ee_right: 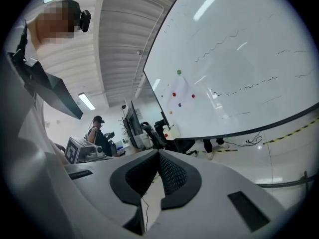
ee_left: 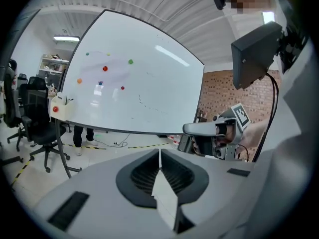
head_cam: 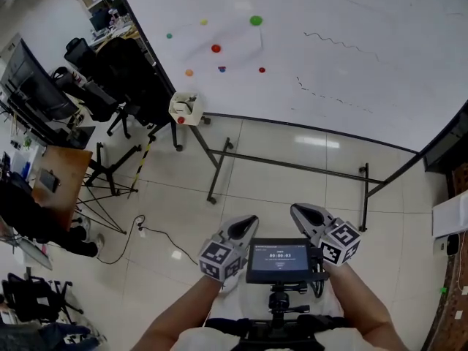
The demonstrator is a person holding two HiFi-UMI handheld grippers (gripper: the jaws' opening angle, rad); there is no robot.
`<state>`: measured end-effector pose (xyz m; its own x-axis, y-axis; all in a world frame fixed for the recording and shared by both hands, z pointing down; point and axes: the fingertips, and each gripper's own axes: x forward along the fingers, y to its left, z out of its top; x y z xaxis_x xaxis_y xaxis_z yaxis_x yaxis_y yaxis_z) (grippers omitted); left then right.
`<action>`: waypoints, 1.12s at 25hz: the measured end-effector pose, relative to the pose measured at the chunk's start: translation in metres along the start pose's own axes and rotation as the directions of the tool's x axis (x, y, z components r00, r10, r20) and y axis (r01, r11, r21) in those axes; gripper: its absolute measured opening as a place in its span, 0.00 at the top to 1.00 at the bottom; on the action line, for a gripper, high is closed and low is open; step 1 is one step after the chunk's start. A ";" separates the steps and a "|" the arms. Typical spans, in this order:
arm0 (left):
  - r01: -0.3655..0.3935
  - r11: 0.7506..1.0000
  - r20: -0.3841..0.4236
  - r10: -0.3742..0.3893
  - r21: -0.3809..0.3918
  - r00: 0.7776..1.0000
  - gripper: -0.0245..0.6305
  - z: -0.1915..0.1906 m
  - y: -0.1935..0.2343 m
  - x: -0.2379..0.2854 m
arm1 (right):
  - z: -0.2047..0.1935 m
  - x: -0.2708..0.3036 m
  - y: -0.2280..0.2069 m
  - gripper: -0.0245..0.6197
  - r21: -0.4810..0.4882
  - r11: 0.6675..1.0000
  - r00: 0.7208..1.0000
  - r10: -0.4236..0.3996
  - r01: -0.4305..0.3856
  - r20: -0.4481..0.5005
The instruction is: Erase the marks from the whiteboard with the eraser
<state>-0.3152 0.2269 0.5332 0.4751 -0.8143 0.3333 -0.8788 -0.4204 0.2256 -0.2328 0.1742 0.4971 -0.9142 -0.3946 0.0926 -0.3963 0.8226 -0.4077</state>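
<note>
Left hand-held gripper (head_cam: 247, 224) and right hand-held gripper (head_cam: 300, 212) are idling clenched and empty, since I am standing well apart from the whiteboard (head_cam: 329, 13).

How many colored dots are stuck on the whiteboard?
7, on the whiteboard, left part: big green dot, yellow dot, small green dot up top; middle red dot; orange dot, purple dot, lower red dot below. None looks hidden.

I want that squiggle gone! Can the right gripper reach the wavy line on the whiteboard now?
Probably not yet: nothing blocks the right gripper, but open floor separates it from the wavy line.
</note>
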 end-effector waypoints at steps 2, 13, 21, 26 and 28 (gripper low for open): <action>0.006 1.000 -0.007 -0.006 0.011 1.000 0.89 0.006 0.000 0.022 | 0.011 0.003 -0.019 0.93 0.000 1.000 1.000 0.011 -0.011 0.009; -0.077 0.997 -0.001 0.077 0.017 0.997 0.89 0.051 0.036 0.104 | 0.033 0.035 -0.094 0.93 0.019 0.995 0.995 0.097 -0.096 -0.025; -0.236 0.968 0.028 0.239 -0.087 0.971 0.87 0.047 0.109 0.070 | 0.055 0.081 -0.103 0.93 0.018 0.991 0.990 0.135 -0.135 -0.043; -0.254 0.956 0.017 0.259 -0.144 0.966 0.84 0.049 0.166 0.066 | 0.056 0.121 -0.108 0.93 0.016 0.993 0.990 0.121 -0.121 -0.071; -0.234 0.962 0.000 0.236 -0.143 0.972 0.83 0.050 0.188 0.072 | 0.061 0.143 -0.112 0.93 0.011 0.994 0.992 0.105 -0.104 -0.065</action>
<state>-0.4485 0.0689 0.5538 0.2543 -0.8907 0.3768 -0.9500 -0.1570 0.2698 -0.3141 0.0011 0.5008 -0.9542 -0.2789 0.1079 -0.2979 0.8546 -0.4254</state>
